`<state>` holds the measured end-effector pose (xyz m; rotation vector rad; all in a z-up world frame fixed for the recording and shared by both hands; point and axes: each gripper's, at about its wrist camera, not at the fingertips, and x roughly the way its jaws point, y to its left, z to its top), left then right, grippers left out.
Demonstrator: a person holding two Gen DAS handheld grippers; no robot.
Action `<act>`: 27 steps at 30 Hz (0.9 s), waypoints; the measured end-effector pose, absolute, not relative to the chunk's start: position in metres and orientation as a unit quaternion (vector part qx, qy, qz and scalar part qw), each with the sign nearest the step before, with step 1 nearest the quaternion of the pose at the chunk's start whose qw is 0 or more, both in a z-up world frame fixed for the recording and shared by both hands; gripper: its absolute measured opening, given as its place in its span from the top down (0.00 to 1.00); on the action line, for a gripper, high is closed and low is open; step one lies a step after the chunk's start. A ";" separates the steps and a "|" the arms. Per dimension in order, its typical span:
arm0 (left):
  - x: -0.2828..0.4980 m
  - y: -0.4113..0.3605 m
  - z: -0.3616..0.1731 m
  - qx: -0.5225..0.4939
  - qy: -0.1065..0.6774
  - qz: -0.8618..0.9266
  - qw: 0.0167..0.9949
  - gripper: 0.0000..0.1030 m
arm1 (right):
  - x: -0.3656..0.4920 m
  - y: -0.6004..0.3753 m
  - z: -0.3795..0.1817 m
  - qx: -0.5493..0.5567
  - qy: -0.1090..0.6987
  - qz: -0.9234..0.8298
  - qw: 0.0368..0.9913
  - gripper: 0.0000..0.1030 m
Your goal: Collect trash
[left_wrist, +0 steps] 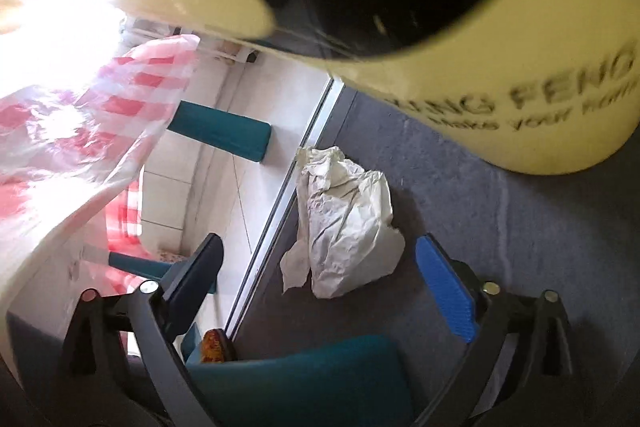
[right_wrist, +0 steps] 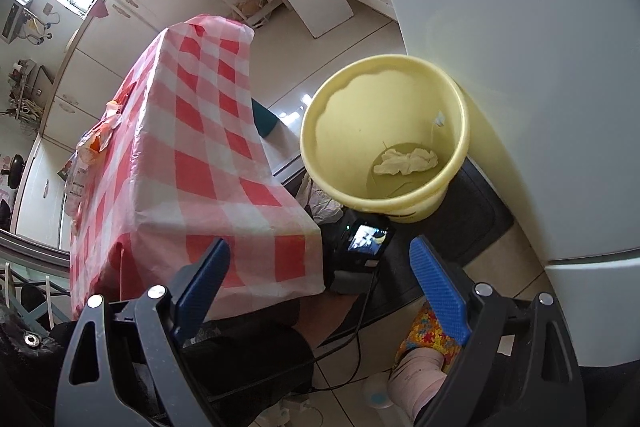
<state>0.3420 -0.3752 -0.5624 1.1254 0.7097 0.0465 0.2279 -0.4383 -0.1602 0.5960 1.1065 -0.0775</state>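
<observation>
On the floor by the desk (right_wrist: pixel 192 131), whose red-checked cloth hangs down on the left, a strip of pale tile stays free up to the metal threshold (left_wrist: pixel 276 211). Right of that edge, on the grey mat (left_wrist: pixel 500 227), lies the crumpled paper (left_wrist: pixel 344 223), ahead of the left gripper (left_wrist: pixel 332 291), whose jaws stand wide and hold nothing. Farther right is the yellow bin (right_wrist: pixel 384 135) against a white wall; one crumpled tissue (right_wrist: pixel 408 161) lies in it. The right gripper (right_wrist: pixel 320 291) hangs wide and empty.
</observation>
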 end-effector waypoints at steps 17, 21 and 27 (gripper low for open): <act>0.409 -0.339 -0.565 0.335 0.518 0.024 0.787 0.92 | 0.226 -0.445 -0.167 0.304 0.528 -0.028 0.792 0.15; 0.399 -0.334 -0.557 0.306 0.537 -0.017 0.786 0.94 | 0.224 -0.444 -0.159 0.306 0.517 -0.029 0.799 0.15; 0.300 -0.353 -0.508 0.313 0.510 -0.179 0.782 0.94 | 0.217 -0.446 -0.132 0.285 0.484 -0.039 0.827 0.15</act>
